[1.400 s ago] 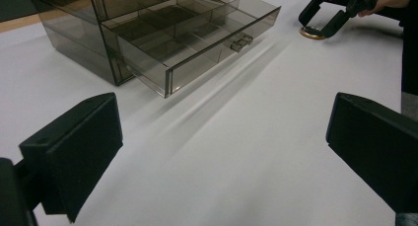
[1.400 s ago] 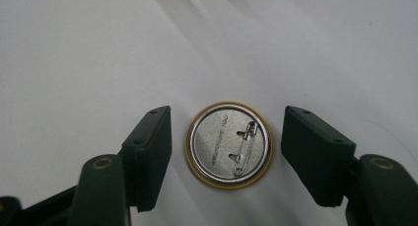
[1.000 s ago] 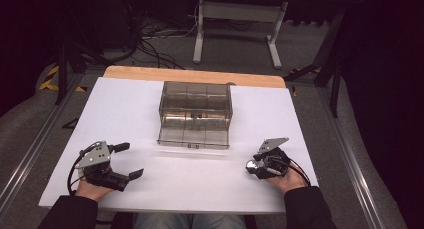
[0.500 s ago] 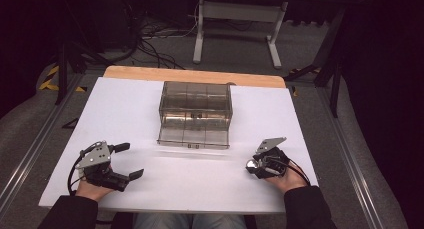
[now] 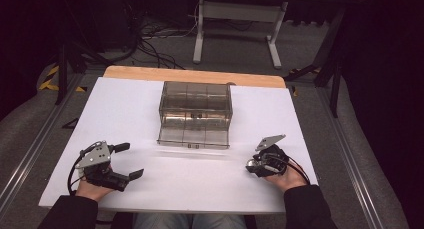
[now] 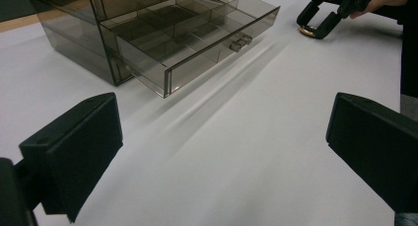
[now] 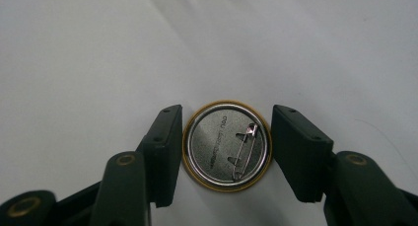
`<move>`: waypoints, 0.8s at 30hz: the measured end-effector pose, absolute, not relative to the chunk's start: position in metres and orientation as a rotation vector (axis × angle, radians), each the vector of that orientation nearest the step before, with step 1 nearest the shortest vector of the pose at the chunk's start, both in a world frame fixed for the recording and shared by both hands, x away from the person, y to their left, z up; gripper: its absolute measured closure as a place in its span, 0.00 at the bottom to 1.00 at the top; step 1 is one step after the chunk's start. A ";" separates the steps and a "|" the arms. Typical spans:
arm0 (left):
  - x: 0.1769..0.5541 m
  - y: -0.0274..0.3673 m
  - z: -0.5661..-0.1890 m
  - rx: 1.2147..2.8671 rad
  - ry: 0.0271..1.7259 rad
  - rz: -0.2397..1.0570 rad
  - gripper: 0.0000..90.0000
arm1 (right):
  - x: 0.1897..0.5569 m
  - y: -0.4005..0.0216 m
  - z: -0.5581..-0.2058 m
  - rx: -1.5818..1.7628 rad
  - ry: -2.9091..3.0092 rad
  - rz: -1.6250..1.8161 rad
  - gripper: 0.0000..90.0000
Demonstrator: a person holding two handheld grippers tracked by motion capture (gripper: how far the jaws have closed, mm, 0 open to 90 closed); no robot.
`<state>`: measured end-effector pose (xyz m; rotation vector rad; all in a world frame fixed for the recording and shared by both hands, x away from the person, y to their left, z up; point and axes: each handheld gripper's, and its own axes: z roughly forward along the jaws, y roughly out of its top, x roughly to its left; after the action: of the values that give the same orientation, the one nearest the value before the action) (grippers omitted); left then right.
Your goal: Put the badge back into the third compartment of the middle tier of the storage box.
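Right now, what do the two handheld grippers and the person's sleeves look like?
Both grippers are black, each with two blocky jaws. The left gripper carries a grey three-cornered plate with small dots and a black cable. The right gripper shows brass-coloured pivot rivets. Sleeves are dark.

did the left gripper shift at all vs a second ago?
No. In the high view the left gripper sits at the same spot relative to the clear drawer box and the table's near edge, jaws open.

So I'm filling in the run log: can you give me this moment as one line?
right gripper: jaws either side of pin badge, grip unclear | badge: pin side up on table | left gripper: open, empty | drawer: pulled out
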<state>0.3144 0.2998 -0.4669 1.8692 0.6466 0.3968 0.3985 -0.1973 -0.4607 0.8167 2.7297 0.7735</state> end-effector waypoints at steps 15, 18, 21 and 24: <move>0.314 0.300 -0.467 1.866 0.646 0.397 0.02 | 0.398 -0.198 -0.451 0.823 2.730 0.820 0.53; 0.314 0.300 -0.467 1.866 0.644 0.399 0.02 | 0.398 -0.197 -0.448 0.818 2.730 0.828 0.53; 0.314 0.300 -0.467 1.865 0.644 0.399 0.02 | 0.397 -0.196 -0.445 0.805 2.735 0.826 0.53; 0.314 0.300 -0.466 1.865 0.642 0.399 0.02 | 0.397 -0.194 -0.441 0.795 2.737 0.820 0.53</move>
<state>0.3142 0.3005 -0.4665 1.8647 0.6421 0.3994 0.3967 -0.1944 -0.4406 0.7951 2.7372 0.8195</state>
